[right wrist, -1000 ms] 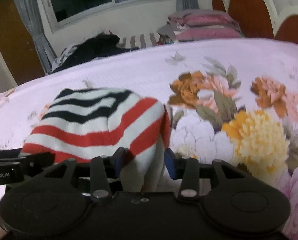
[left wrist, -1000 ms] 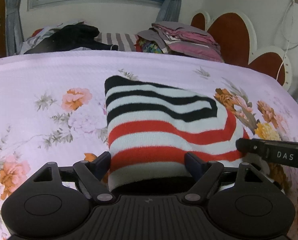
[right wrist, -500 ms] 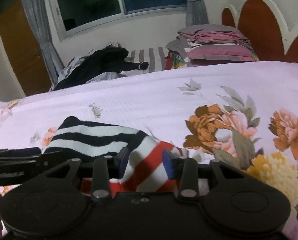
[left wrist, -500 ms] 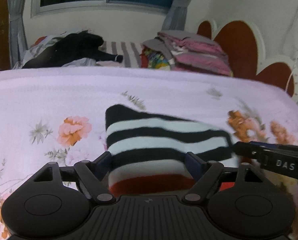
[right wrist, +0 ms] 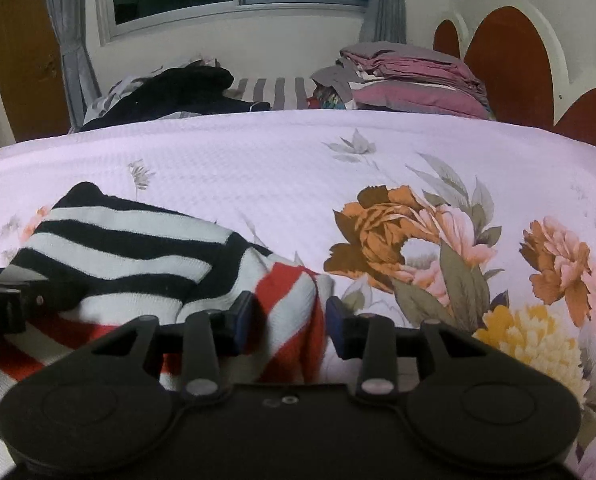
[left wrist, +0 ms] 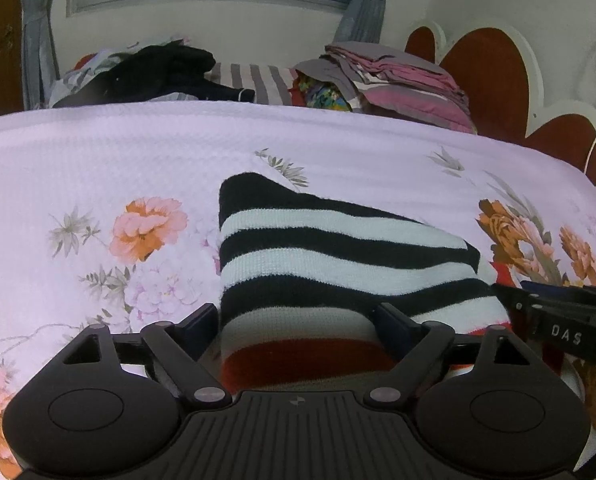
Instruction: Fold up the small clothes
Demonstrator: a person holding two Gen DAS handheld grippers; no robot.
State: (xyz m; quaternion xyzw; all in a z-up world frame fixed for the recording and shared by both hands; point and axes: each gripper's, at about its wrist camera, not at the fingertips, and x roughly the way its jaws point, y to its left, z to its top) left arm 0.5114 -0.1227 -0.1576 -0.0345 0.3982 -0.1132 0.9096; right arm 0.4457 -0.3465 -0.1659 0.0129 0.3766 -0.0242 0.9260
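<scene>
Floral bedspread (left wrist: 97, 152) carries a striped knit garment (left wrist: 338, 252), now doubled over.

Since a second ago its black-and-white half has been laid over the red stripes, so one fold is judged nearly done. Left gripper (left wrist: 295, 320) is opening wide around the near edge; right gripper (right wrist: 289, 316) is opening narrowly around a red-striped corner. Open bed is seen beyond.
</scene>
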